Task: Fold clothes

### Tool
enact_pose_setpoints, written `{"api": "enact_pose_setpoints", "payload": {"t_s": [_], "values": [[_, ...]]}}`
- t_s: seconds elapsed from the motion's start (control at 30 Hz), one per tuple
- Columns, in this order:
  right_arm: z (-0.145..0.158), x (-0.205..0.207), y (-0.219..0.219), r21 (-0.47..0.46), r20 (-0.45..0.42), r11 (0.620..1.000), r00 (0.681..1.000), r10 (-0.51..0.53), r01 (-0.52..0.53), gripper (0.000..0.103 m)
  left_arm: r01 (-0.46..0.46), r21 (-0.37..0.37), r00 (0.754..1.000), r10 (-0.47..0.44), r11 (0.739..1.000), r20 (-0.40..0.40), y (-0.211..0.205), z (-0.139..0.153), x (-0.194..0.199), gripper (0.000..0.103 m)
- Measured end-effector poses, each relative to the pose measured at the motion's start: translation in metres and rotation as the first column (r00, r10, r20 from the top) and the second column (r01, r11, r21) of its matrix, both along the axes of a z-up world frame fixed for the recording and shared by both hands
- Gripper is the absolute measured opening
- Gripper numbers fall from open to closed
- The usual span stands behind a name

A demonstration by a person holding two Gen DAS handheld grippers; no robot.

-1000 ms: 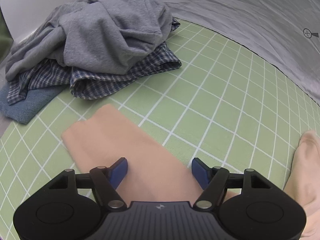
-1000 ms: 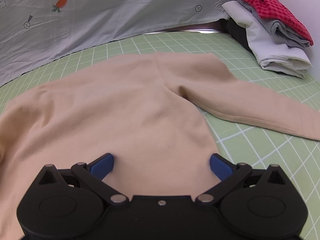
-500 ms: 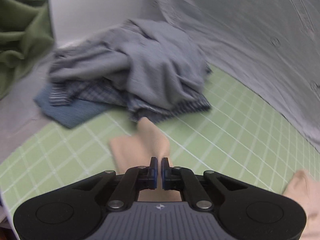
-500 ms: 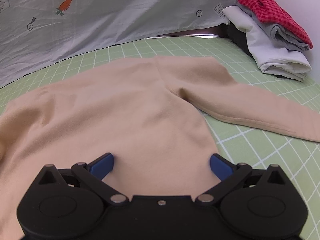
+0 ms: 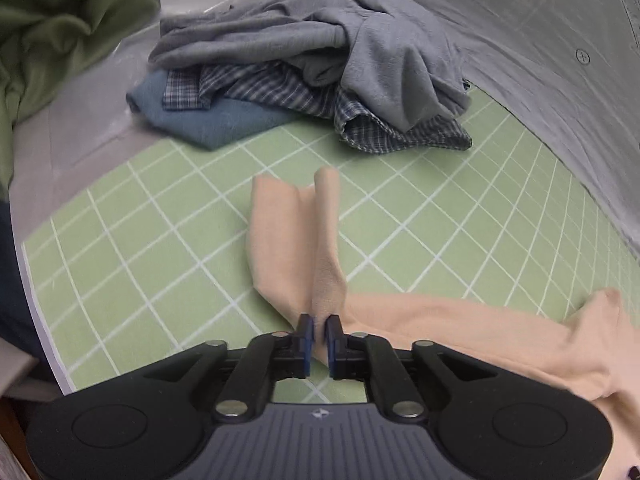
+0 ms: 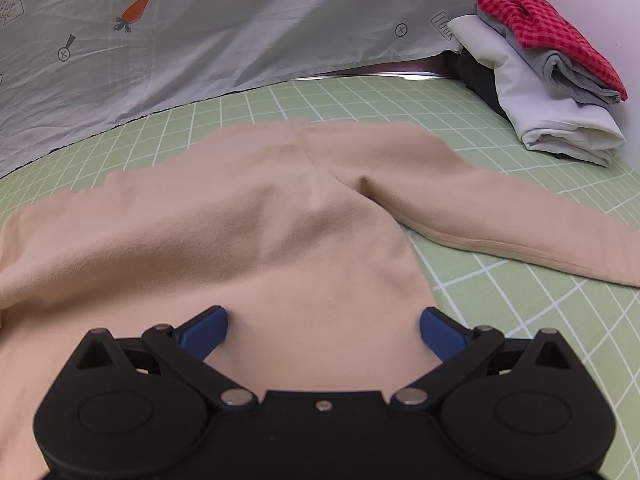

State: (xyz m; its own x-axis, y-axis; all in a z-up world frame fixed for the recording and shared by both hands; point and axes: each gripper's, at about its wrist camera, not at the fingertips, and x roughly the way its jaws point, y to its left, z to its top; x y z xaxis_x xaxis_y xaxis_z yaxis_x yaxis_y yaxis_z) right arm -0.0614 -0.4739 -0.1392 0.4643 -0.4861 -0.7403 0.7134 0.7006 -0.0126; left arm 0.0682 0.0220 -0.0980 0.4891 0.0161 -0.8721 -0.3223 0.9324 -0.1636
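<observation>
A beige sweater [image 6: 280,220] lies spread flat on the green grid mat [image 6: 540,300]. One of its sleeves [image 6: 520,224] stretches out to the right. My right gripper [image 6: 324,328] hovers open over the lower body of the sweater, nothing pinched between its blue pads. In the left wrist view the other sleeve [image 5: 288,240] is drawn up into a narrow ridge. That ridge runs into my left gripper [image 5: 317,330], whose blue pads pinch the fabric across a thin gap while the jaws are opening. The sleeve's cuff end trails on the mat [image 5: 160,220].
An unfolded pile sits at the mat's far left: a grey sweatshirt [image 5: 320,52] over a plaid shirt [image 5: 280,92] and a blue cloth [image 5: 212,120]. Green fabric [image 5: 60,20] lies beyond. A folded stack topped in red check [image 6: 552,80] sits far right. A grey printed sheet [image 6: 240,32] borders the back.
My left gripper went from open over the flat sleeve to pinching it, then dragged it sideways and bunched it into a raised ridge. The right gripper stayed still.
</observation>
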Motion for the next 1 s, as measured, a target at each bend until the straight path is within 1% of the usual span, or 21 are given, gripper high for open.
{"api": "enact_pose_setpoints", "payload": {"t_s": [0.03, 0.07, 0.1, 0.13, 0.17, 0.2, 0.33, 0.37, 0.43, 0.47, 0.53, 0.6, 0.63, 0.7, 0.77, 0.8, 0.83, 0.93, 1.0], "values": [[0.000, 0.000, 0.000, -0.002, 0.001, 1.000, 1.000, 0.000, 0.000, 0.103, -0.009, -0.015, 1.000, 0.009, 1.000, 0.007, 0.002, 0.002, 0.001, 0.025], [0.000, 0.000, 0.001, -0.003, 0.003, 1.000, 1.000, -0.001, 0.001, 0.103, -0.019, -0.023, 1.000, 0.019, 1.000, 0.019, 0.004, 0.004, 0.003, 0.035], [0.000, 0.000, 0.001, -0.004, 0.004, 1.000, 1.000, -0.001, 0.001, 0.103, -0.031, -0.020, 0.999, 0.032, 0.999, 0.030, 0.005, 0.006, 0.005, 0.046], [0.000, -0.001, 0.001, -0.005, 0.005, 1.000, 1.000, -0.001, 0.001, 0.103, -0.042, -0.007, 0.998, 0.043, 0.999, 0.035, 0.005, 0.008, 0.009, 0.051], [0.000, -0.001, 0.001, -0.006, 0.005, 1.000, 1.000, -0.002, 0.002, 0.103, -0.049, 0.007, 0.998, 0.048, 0.999, 0.034, 0.005, 0.008, 0.014, 0.058], [0.000, -0.001, 0.001, -0.007, 0.006, 1.000, 1.000, -0.003, 0.003, 0.103, -0.053, 0.019, 0.998, 0.053, 0.998, 0.030, 0.005, 0.007, 0.019, 0.060], [0.000, -0.001, 0.002, -0.008, 0.007, 1.000, 1.000, -0.004, 0.004, 0.103, -0.043, 0.026, 0.999, 0.043, 0.999, -0.015, 0.006, -0.003, 0.037, 0.060], [0.000, -0.001, 0.002, -0.009, 0.008, 1.000, 1.000, -0.004, 0.004, 0.103, -0.045, 0.036, 0.999, 0.046, 0.998, -0.012, 0.005, -0.004, 0.039, 0.057], [0.000, -0.001, 0.002, -0.010, 0.008, 1.000, 1.000, -0.004, 0.004, 0.103, -0.045, 0.037, 0.999, 0.045, 0.998, 0.009, 0.006, -0.003, 0.041, 0.035], [0.000, -0.001, 0.002, -0.011, 0.008, 1.000, 1.000, -0.004, 0.004, 0.103, -0.039, 0.014, 0.999, 0.038, 0.999, 0.028, 0.007, -0.001, 0.041, 0.006], [0.000, -0.001, 0.002, -0.012, 0.009, 1.000, 1.000, -0.005, 0.005, 0.103, -0.031, -0.045, 0.996, 0.035, 0.998, 0.085, 0.011, 0.007, 0.039, 0.004], [0.000, -0.001, 0.002, -0.013, 0.010, 1.000, 1.000, -0.006, 0.006, 0.103, -0.007, -0.067, 0.983, 0.019, 0.998, 0.181, 0.012, 0.022, 0.032, 0.004], [0.000, -0.001, 0.002, -0.015, 0.011, 1.000, 1.000, -0.005, 0.005, 0.103, 0.006, -0.082, 0.973, 0.013, 0.997, 0.229, 0.013, 0.029, 0.027, 0.004], [-0.001, -0.002, 0.003, -0.019, 0.015, 1.000, 1.000, -0.002, 0.003, 0.103, 0.027, -0.129, 0.943, 0.017, 0.991, 0.332, 0.019, 0.042, 0.012, 0.004], [-0.001, -0.003, 0.003, -0.022, 0.017, 1.000, 1.000, -0.001, 0.001, 0.103, 0.020, -0.147, 0.914, 0.042, 0.989, 0.403, 0.026, 0.048, -0.006, 0.006], [-0.001, -0.003, 0.003, -0.023, 0.018, 1.000, 1.000, 0.000, 0.001, 0.103, -0.013, -0.125, 0.918, 0.061, 0.992, 0.393, 0.029, 0.047, -0.012, 0.008], [-0.001, -0.003, 0.003, -0.024, 0.019, 1.000, 1.000, 0.001, -0.001, 0.103, -0.044, -0.104, 0.921, 0.081, 0.994, 0.380, 0.032, 0.045, -0.019, 0.008], [-0.002, -0.003, 0.004, -0.030, 0.023, 1.000, 1.000, 0.005, -0.004, 0.103, -0.119, -0.075, 0.946, 0.136, 0.990, 0.295, 0.048, 0.027, -0.039, 0.008], [-0.002, -0.003, 0.005, -0.034, 0.026, 0.999, 1.000, 0.007, -0.006, 0.103, -0.162, -0.077, 0.956, 0.176, 0.984, 0.234, 0.059, 0.015, -0.053, 0.008]]}}
